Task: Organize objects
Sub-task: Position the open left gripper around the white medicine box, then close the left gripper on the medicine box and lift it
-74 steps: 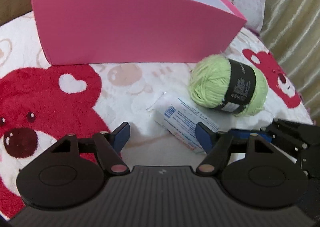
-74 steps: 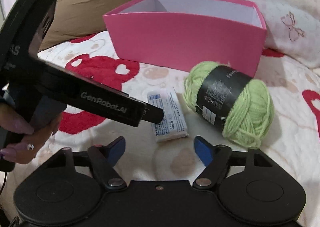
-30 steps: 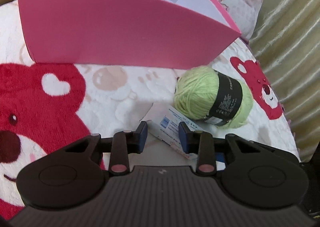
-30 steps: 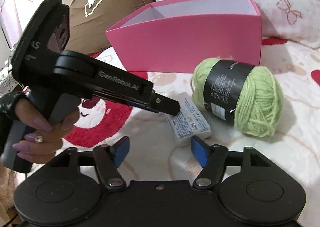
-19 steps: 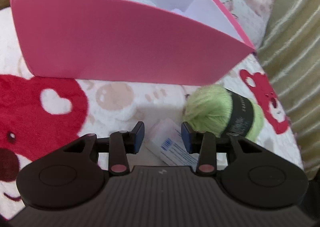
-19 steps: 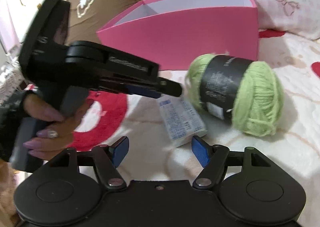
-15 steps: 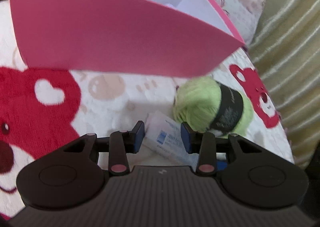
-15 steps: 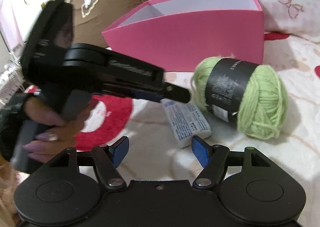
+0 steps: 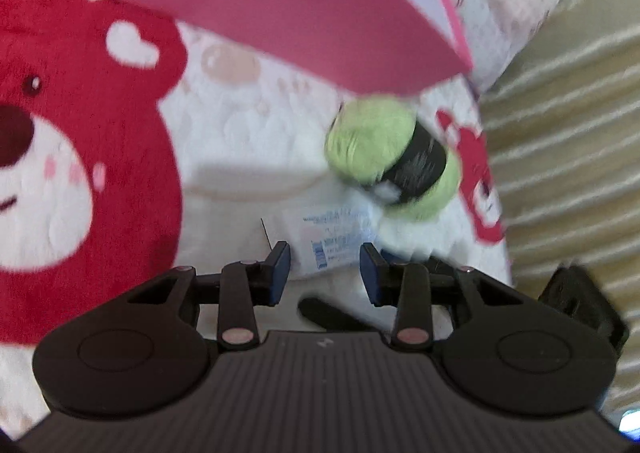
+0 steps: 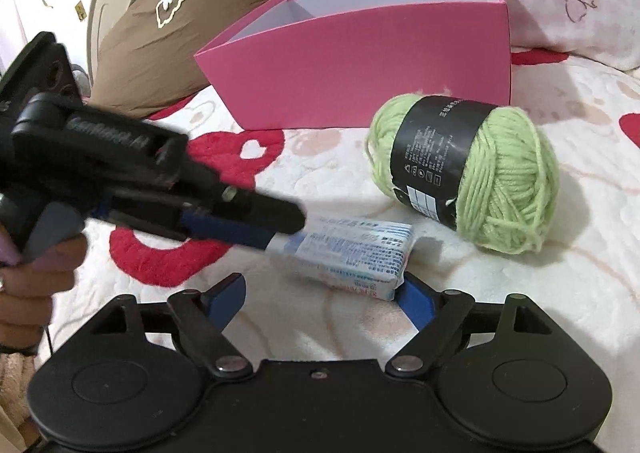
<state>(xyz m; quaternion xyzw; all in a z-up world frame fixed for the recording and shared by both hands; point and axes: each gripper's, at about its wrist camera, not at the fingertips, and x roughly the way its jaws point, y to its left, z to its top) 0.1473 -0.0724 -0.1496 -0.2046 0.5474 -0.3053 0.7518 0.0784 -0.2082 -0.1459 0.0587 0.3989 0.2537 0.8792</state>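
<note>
print on the white packet and the yarn's black label is too small to read

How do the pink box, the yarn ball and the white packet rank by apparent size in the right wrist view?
1. Pink box, clearly largest.
2. Yarn ball.
3. White packet, smallest, though it lies nearer the camera and the left gripper hides one end.

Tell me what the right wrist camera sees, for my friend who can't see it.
The left gripper holds one end of a white tissue pack just above a bear-print blanket. A green yarn ball lies beside it, a pink box behind.
</note>
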